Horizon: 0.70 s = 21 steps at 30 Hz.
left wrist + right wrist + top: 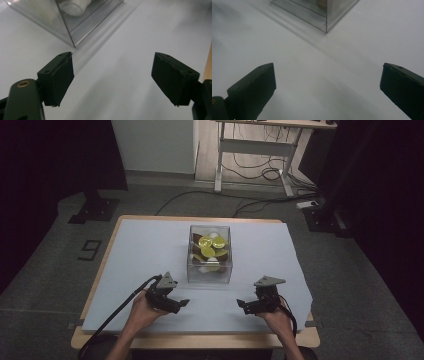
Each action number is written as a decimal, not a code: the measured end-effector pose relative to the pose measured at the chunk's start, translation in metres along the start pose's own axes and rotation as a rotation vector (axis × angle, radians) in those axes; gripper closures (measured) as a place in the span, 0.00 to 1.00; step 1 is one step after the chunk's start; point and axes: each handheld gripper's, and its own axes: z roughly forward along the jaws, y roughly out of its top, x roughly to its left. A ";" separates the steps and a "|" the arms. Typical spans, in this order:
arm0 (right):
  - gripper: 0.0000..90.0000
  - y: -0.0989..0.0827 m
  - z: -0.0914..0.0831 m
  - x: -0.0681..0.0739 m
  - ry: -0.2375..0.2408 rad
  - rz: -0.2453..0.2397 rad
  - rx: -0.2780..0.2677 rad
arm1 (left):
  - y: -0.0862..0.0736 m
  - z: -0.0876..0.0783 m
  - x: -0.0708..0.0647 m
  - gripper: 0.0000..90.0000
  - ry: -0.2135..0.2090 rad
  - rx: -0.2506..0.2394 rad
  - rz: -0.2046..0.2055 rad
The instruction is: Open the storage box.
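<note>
With both grippers, left [176,303] and right [248,307], spread empty, pinch the slick, rigid clear box [210,254] mid-frame by opposite walls.

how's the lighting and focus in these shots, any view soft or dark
High view: dim, dark corners, the clear box sharpest. Left gripper view: the box corner soft, its pale shadow streaking the sheet. Right gripper view: evenly lit, black jaws slightly blurred.

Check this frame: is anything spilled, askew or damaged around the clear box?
Nothing stands out. The clear box sits upright on the white sheet, its yellow pieces inside. Left gripper and right gripper are open, apart from it.
</note>
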 end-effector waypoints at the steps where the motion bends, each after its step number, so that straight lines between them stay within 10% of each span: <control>1: 0.00 0.000 0.000 0.000 0.000 0.000 0.000 | 0.002 0.000 -0.001 0.20 -0.003 0.000 0.004; 21: 0.01 0.028 0.009 0.015 0.059 -0.041 -0.040 | 0.032 0.014 -0.001 0.27 -0.046 -0.033 0.002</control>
